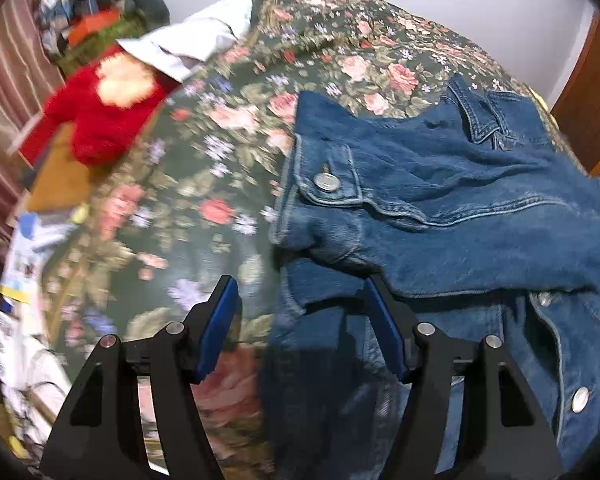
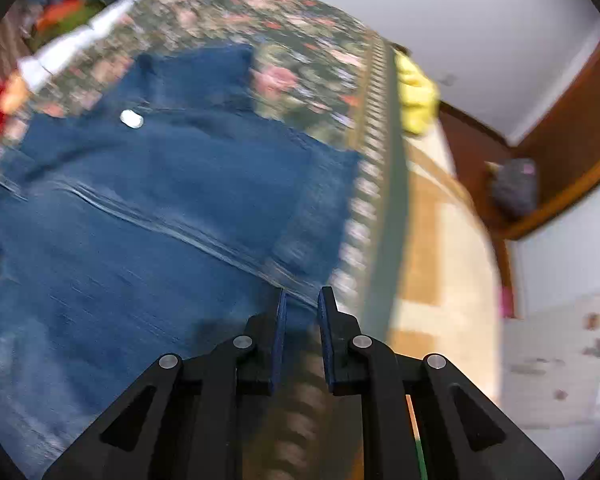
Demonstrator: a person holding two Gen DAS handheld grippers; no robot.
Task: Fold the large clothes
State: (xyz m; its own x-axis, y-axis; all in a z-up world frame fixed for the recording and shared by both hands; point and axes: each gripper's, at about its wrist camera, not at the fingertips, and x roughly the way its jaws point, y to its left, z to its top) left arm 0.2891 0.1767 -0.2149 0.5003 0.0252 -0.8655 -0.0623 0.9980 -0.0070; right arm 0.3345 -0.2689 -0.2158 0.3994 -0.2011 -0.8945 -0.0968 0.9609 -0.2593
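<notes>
Floral bedspread [image 1: 228,128] covers the bed, dark green with pink roses, and a denim jacket [image 1: 440,208] lies on its right side, near the fringed edge seen from the right wrist. A sleeve, its cuff button [image 1: 327,182] showing, is laid across the jacket's body, so I judge the fold partly done: one sleeve is in (the other side is not clear to me), and the body is not yet doubled over.

The left claw [image 1: 300,328] is spread wide with nothing between its blue pads, one finger over the bedspread, the other over the jacket's edge. The right claw [image 2: 302,336] is nearly closed, a narrow gap left, over the jacket's near corner; blur keeps me from telling whether it pinches cloth.

No containers appear; a red fuzzy garment [image 1: 96,120] and a white shirt [image 1: 204,36] lie loose at the far left.
</notes>
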